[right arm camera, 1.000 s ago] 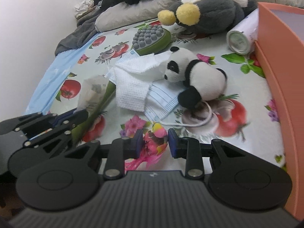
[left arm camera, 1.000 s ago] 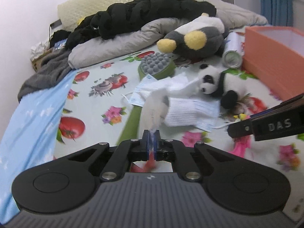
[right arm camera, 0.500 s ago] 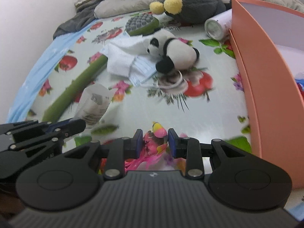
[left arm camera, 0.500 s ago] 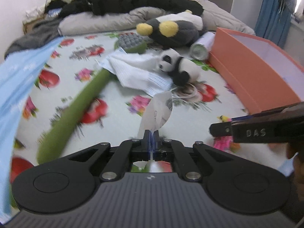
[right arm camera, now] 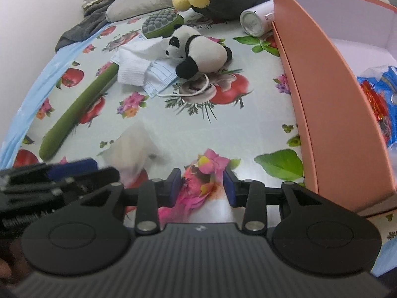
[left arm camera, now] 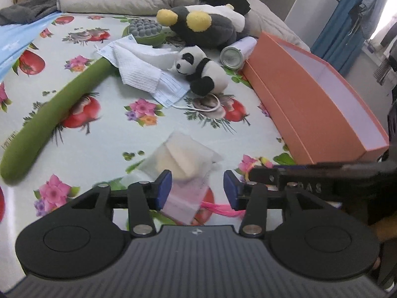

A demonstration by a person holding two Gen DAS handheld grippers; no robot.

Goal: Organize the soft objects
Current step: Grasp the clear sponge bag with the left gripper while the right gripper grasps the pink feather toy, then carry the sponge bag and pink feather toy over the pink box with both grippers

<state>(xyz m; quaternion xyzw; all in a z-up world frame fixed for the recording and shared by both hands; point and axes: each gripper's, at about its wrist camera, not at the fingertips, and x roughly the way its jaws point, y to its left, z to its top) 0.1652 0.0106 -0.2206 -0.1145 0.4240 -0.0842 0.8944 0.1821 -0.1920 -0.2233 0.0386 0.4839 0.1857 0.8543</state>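
Your left tongs (left arm camera: 197, 187) are opening, with a blurred translucent pouch (left arm camera: 184, 161) between the spread pads, loose of any grip, over the bed (left arm camera: 104, 134) just left of the orange box (left arm camera: 315, 109). Your right tongs (right arm camera: 201, 186) are opening too, the pink feathery toy (right arm camera: 198, 186) between them beside that box.

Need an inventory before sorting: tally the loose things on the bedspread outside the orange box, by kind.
Plush toys: 2 (panda, grey-and-yellow one)
Cloths and masks: 2 (white cloth, face mask)
Packets: 1 (clear packet)
Massagers: 1 (green massager)
Cans: 1 (white can)
Pink toys: 1 (pink toy)
Total: 8
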